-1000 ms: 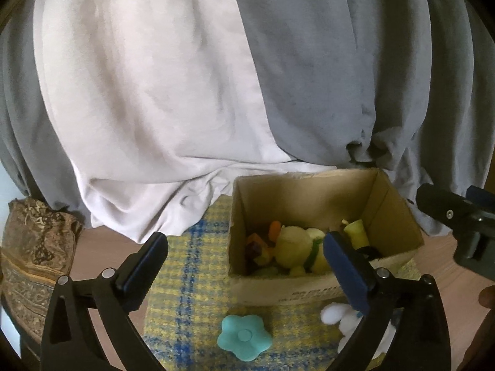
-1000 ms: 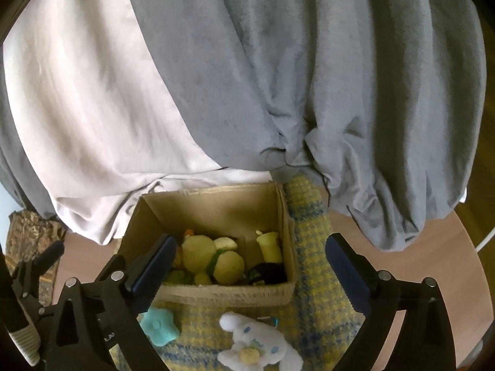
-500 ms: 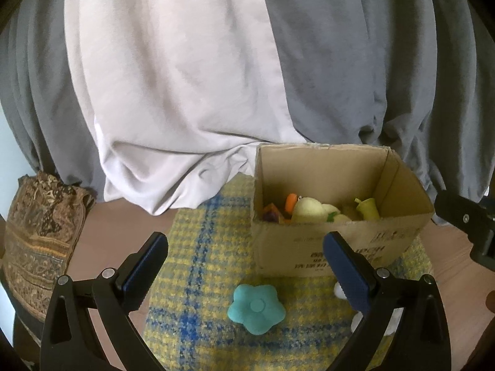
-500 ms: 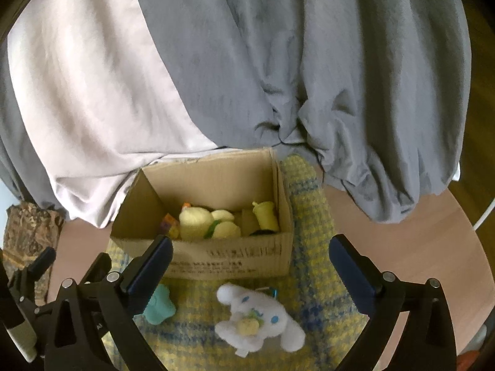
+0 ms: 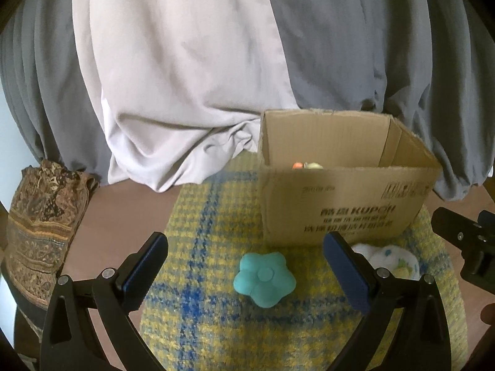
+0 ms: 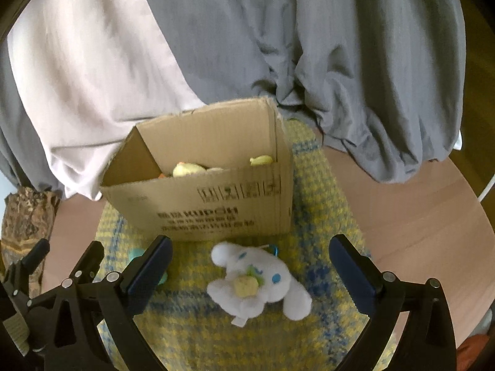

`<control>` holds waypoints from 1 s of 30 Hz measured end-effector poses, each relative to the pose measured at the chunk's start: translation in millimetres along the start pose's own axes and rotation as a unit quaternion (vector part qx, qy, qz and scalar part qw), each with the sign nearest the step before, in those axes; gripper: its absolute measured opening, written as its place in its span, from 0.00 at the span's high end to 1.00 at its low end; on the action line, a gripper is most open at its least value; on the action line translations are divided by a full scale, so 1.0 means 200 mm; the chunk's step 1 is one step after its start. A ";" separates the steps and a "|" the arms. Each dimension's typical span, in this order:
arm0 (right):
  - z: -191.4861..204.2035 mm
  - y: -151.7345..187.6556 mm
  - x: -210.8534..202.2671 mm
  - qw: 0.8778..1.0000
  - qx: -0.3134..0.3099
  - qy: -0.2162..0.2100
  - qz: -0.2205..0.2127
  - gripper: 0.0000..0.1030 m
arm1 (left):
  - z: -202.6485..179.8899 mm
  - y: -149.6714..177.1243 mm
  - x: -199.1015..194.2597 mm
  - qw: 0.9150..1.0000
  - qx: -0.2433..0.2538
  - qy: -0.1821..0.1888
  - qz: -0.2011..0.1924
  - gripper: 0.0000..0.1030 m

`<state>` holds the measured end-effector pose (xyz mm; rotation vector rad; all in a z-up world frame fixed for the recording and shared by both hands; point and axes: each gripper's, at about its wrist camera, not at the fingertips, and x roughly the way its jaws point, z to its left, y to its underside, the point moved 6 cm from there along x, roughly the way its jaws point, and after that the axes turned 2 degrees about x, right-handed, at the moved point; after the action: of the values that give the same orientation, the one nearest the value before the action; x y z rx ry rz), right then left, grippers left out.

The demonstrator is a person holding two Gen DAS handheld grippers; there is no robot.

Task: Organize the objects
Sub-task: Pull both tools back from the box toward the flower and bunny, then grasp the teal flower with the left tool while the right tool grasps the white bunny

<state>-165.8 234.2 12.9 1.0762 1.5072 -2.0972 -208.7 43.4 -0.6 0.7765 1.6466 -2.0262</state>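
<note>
A teal flower-shaped toy (image 5: 264, 278) lies on the yellow-and-blue mat (image 5: 210, 334) in front of a cardboard box (image 5: 343, 213) that holds several small toys. My left gripper (image 5: 247, 273) is open and empty, its fingers either side of the flower toy and above it. A white plush dog (image 6: 256, 284) lies on the mat (image 6: 321, 191) in front of the box (image 6: 216, 210); it also shows in the left wrist view (image 5: 389, 258). My right gripper (image 6: 250, 270) is open and empty, its fingers either side of the plush.
White and grey curtains (image 5: 191, 71) hang behind the box. A brown patterned cloth (image 5: 40, 219) lies at the left on the round wooden table (image 6: 411, 216). The right gripper's body (image 5: 464, 247) shows at the left view's right edge.
Both grippers have pulled back and dropped lower. The box now shows from the front, its contents mostly hidden. The flower toy and the plush now sit between the fingers.
</note>
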 end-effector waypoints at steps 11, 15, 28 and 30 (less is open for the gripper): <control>0.06 0.18 0.10 0.999 -0.032 0.017 0.020 0.01 | 0.06 0.21 0.09 0.999 -0.018 -0.004 0.028 0.01; 0.08 0.23 0.15 0.998 -0.046 0.028 0.032 0.01 | 0.04 0.30 0.15 0.999 -0.015 -0.001 0.045 0.01; 0.07 0.32 0.34 0.996 -0.053 0.038 0.067 0.01 | 0.03 0.40 0.27 0.998 -0.011 0.011 0.063 0.01; 0.06 0.33 0.36 0.995 -0.052 0.041 0.073 0.01 | 0.01 0.40 0.30 0.998 -0.006 0.017 0.066 0.01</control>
<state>-174.6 208.9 -82.3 1.2078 1.5074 -1.8767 -203.7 25.8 -99.7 0.8942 1.5810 -1.9196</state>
